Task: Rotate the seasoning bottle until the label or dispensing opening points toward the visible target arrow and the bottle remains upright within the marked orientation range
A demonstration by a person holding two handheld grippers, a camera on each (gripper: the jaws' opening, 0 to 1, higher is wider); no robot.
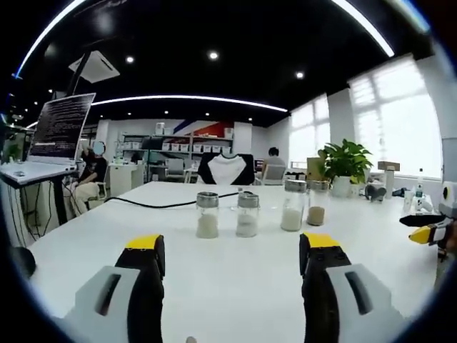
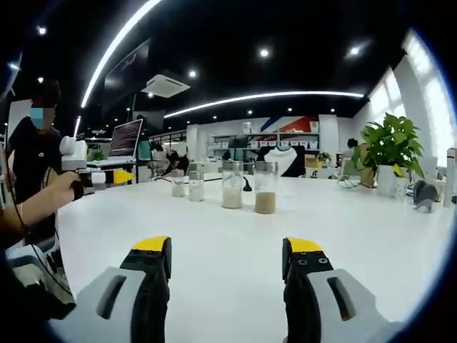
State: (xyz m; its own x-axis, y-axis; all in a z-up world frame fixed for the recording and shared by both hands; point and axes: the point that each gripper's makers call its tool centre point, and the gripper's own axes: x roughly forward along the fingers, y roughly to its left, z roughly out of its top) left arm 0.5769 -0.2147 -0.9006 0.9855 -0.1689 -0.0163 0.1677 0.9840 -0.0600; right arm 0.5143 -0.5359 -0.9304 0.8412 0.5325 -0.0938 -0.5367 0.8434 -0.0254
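I count four glass seasoning bottles standing upright in a loose row on the white table point(image 1: 235, 286), all with metal caps. In the left gripper view, the first bottle point(image 1: 207, 214) and second bottle point(image 1: 247, 214) stand ahead between my jaws, both part filled with pale powder; the third bottle point(image 1: 293, 206) sits just inside the line of my right jaw, and the fourth bottle point(image 1: 317, 204), with tan contents, is just beside it. My left gripper point(image 1: 232, 257) holds nothing, jaws spread wide, well short of the bottles. The right gripper point(image 2: 227, 261) is likewise spread and holding nothing over bare tabletop. From its view the tan-filled bottle and its pale neighbour stand nearest, ahead between the jaws, with the two shorter-looking ones farther off toward my left jaw. That view also catches a person in a black shirt point(image 2: 32, 157) at its left edge and the other gripper's yellow tip beside them. The left gripper view gives me a black cable point(image 1: 164, 204) running across the table behind the bottles, a monitor point(image 1: 63, 128) at far left, and a potted plant point(image 1: 346, 161) beyond the fourth bottle. I cannot make out any label or arrow.
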